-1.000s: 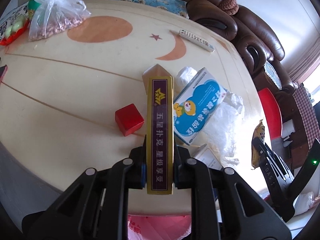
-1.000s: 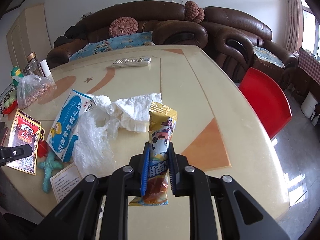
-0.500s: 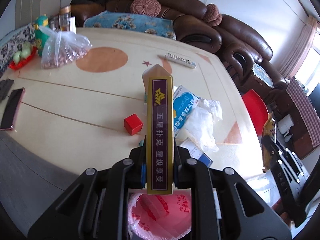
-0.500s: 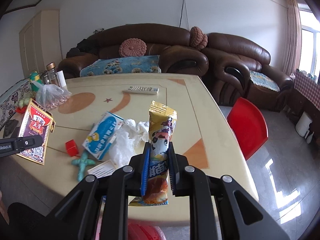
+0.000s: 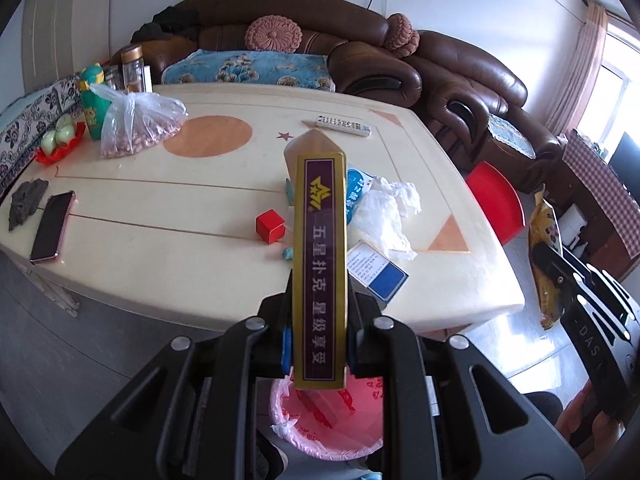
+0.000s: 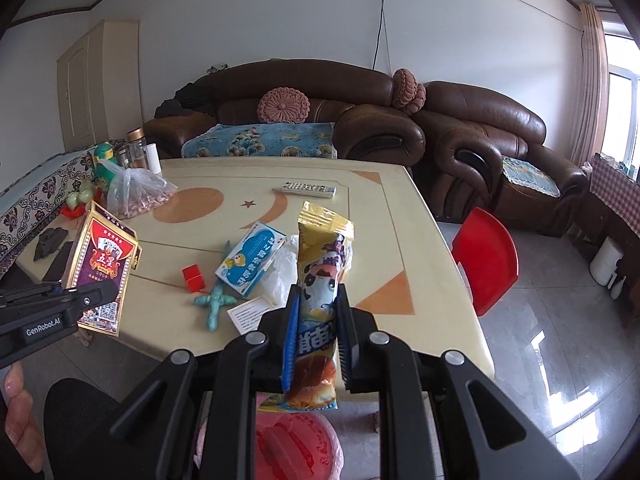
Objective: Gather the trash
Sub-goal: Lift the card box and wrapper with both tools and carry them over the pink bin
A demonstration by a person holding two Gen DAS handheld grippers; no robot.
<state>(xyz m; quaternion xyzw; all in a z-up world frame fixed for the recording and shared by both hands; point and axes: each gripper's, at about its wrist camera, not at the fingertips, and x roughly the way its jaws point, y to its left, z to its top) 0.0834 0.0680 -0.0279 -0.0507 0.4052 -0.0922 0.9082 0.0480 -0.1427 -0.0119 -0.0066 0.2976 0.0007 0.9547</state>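
Left gripper point(image 5: 319, 334), at the bottom centre of its wrist view, is clamped on a gold-edged playing-card box point(image 5: 320, 268) that stands on end and reaches up to mid-frame; the same box shows at the left of the right wrist view, red and purple face toward the camera. Right gripper point(image 6: 318, 340), low in the centre of its own view, pinches a yellow snack wrapper point(image 6: 322, 280) upright between its blue-padded fingers point(image 6: 291, 344). Directly under each held item, at the bottom edge of both frames, sits a bin lined with a pink bag point(image 5: 320, 424), off the near edge of the cream table point(image 5: 168, 264). Still lying on the table, around the middle of the frames, are a blue and white carton point(image 6: 250, 258), crumpled white tissue point(image 5: 386, 210), a small printed leaflet point(image 5: 374, 270), a red cube point(image 5: 270, 226) and a teal toy figure point(image 6: 214, 304). Farther back lie a remote control point(image 5: 343, 125), upper centre, and a clear bag of nuts point(image 5: 134, 126), upper left, with a phone point(image 5: 51, 226) at the left edge.
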